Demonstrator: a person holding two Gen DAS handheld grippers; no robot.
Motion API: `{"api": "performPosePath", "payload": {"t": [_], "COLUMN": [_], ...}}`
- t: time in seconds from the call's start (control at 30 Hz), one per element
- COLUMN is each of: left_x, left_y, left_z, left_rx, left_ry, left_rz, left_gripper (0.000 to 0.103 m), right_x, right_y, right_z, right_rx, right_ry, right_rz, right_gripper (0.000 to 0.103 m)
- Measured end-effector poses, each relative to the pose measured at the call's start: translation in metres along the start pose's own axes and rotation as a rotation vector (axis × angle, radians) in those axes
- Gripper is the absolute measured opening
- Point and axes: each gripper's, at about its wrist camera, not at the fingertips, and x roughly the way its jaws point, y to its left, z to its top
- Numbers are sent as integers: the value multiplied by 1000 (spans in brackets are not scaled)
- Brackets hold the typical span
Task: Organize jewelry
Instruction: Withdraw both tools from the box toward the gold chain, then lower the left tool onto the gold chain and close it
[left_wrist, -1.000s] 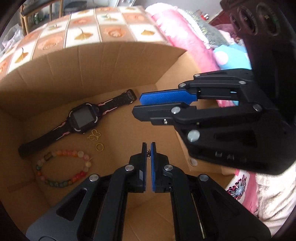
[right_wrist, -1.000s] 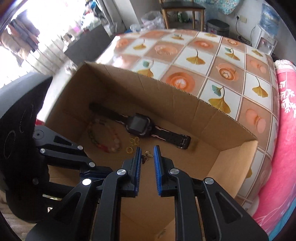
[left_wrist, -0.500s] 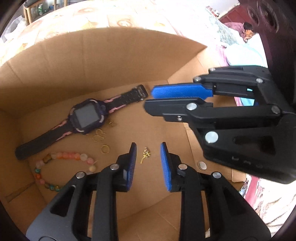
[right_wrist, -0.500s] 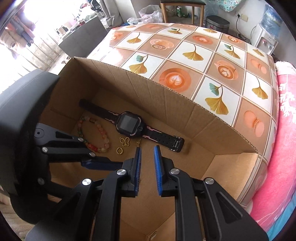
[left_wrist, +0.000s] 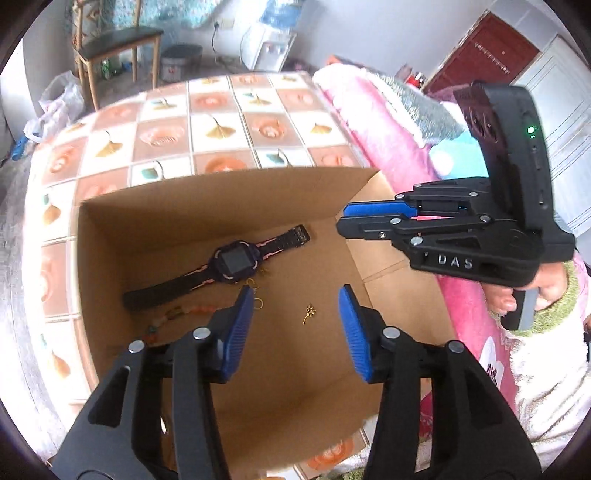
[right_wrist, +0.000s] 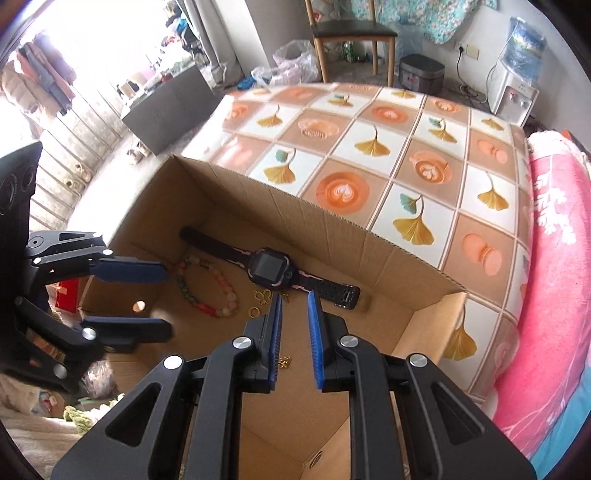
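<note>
An open cardboard box (left_wrist: 203, 206) (right_wrist: 295, 221) holds a dark watch (left_wrist: 236, 262) (right_wrist: 267, 266), a bead bracelet (right_wrist: 207, 288), a gold ring (left_wrist: 258, 303) and a gold butterfly piece (right_wrist: 263, 295). A small gold pendant (left_wrist: 309, 313) (right_wrist: 284, 363) lies loose on the box floor. My left gripper (left_wrist: 295, 299) (right_wrist: 168, 301) hovers above it. Its jaws are opening, and nothing is between them. My right gripper (right_wrist: 294, 297) (left_wrist: 343, 218) hangs over the box beside the watch strap, with a narrow empty gap between its pads.
The box stands on a tablecloth (right_wrist: 373, 144) printed with ginkgo leaves and coffee cups. A pink blanket (right_wrist: 554, 258) lies to the right. A chair (right_wrist: 354, 29) stands beyond the table. A person's hand (left_wrist: 546, 284) grips the right gripper's handle.
My left gripper was shut on the gold pendant; it has opened, the pendant now lies on the box floor, and the gripper has risen. The right gripper rose a little.
</note>
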Motion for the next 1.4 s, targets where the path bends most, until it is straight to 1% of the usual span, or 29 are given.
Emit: {"api": "performPosePath", "payload": {"t": [0.03, 0.07, 0.13, 0.2, 0.23, 0.27, 0.3, 0.33, 0.4, 0.5, 0.53, 0.6, 0.67, 0.7, 0.73, 0.83, 0.9, 0.97, 1.03, 1.07, 1.1, 1.13, 1.17, 1.2, 1.27, 1.33, 1.4], "left_x": [-9, -10, -30, -47, -57, -68, -77, -85, -96, -105, -106, -103, -95, -86, -80, -50, -27, -11, 0, 6, 10, 14, 18, 22, 30, 38, 45], "left_y": [-1, -5, -6, -7, -9, -10, -11, -11, -12, -13, -13, -10, -7, -6, -6, -2, 0, 0, -3, -8, -13, -17, -23, -27, -33, -39, -43], "left_z": [-2, -2, -11, -20, -28, -38, -47, -58, -79, -115, -125, -147, -160, -170, -176, -194, -202, -208, -211, -213, -214, -215, -215, -215, -213, -211, -208], "left_rx": [5, 7, 19, 35, 45, 56, 64, 72, 78, 88, 84, 61, 37, 25, 23, 13, 7, 0, 5, 16, 31, 45, 59, 65, 80, 113, 136], "left_ry": [-18, -30, -72, -105, -126, -147, -163, -179, -203, -213, -217, -224, -216, -208, -202, -162, -130, -123, -125, -132, -142, -149, -149, -151, -150, -152, -150], "left_rz": [0, 1, 1, 7, 11, 14, 12, 10, 11, 3, 1, 0, 12, 43, 60, 124, 122, 133, 118, 106, 103, 98, 90, 79, 52, 73, 97], "left_gripper": [50, 55, 60, 68, 70, 75, 80, 82, 84, 87, 87, 87, 88, 88, 88, 88, 87, 87, 87, 87, 81, 78, 74, 68, 61, 55, 46], "right_x": [-7, -12, -25, -44, -53, -63, -72, -80, -99, -112, -115, -114, -107, -104, -96, -70, -51, -32, -20, -13, -9, -4, -1, 3, 10, 14, 17], "right_y": [2, 3, 7, 14, 17, 21, 25, 29, 44, 60, 68, 76, 78, 78, 77, 73, 74, 74, 73, 72, 73, 73, 73, 72, 70, 71, 71], "right_z": [-2, -4, -9, -18, -24, -32, -39, -48, -74, -108, -125, -147, -173, -181, -195, -220, -232, -241, -246, -247, -249, -249, -250, -249, -244, -240, -237], "right_rx": [2, 4, 11, 10, 11, 12, 13, 12, -1, -24, -36, -37, 7, 24, 60, 151, 197, 236, 267, 280, 282, 280, 279, 278, 262, 246, 234], "right_ry": [-15, -24, -58, -107, -131, -158, -185, -211, -265, -300, -314, -329, -337, -335, -326, -295, -271, -245, -238, -235, -232, -233, -233, -230, -222, -221, -226], "right_rz": [6, 13, 27, 56, 65, 75, 85, 92, 130, 180, 188, 199, 216, 220, 216, 197, 192, 164, 154, 123, 96, 54, 42, 30, -15, -31, -39], "right_gripper": [15, 15, 15, 17, 23, 28, 35, 38, 40, 41, 41, 41, 41, 41, 41, 41, 41, 41, 41, 40, 38, 36, 35, 34, 32, 32, 32]}}
